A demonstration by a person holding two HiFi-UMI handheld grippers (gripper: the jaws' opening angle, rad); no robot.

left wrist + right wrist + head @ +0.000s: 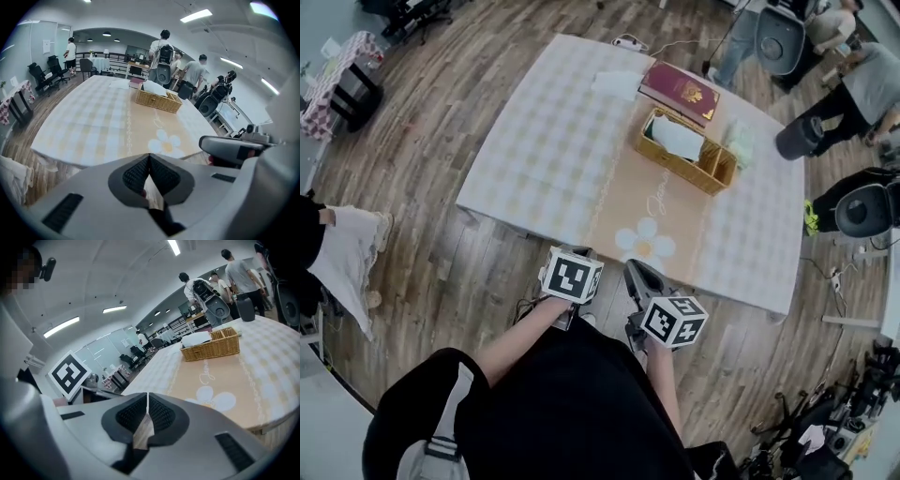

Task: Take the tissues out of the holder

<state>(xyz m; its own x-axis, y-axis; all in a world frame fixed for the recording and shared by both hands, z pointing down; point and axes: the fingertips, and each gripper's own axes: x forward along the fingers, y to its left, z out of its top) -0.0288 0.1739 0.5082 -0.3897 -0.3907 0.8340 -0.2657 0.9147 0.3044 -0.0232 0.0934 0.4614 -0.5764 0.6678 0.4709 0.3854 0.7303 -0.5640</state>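
Tissues (678,138) lie untouched in the holder (715,174), nothing done yet, with the left tool (149,164) and right tool (147,404) pressed together, empty, well short of it.

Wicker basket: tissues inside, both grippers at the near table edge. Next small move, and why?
Probably reach the right gripper forward toward the wicker basket, opening its jaws on the way: they are shut on nothing, and the white tissues lie in the basket far across the table.

White tissues (677,137) lie flat in the wicker holder (680,166); larger compartment.
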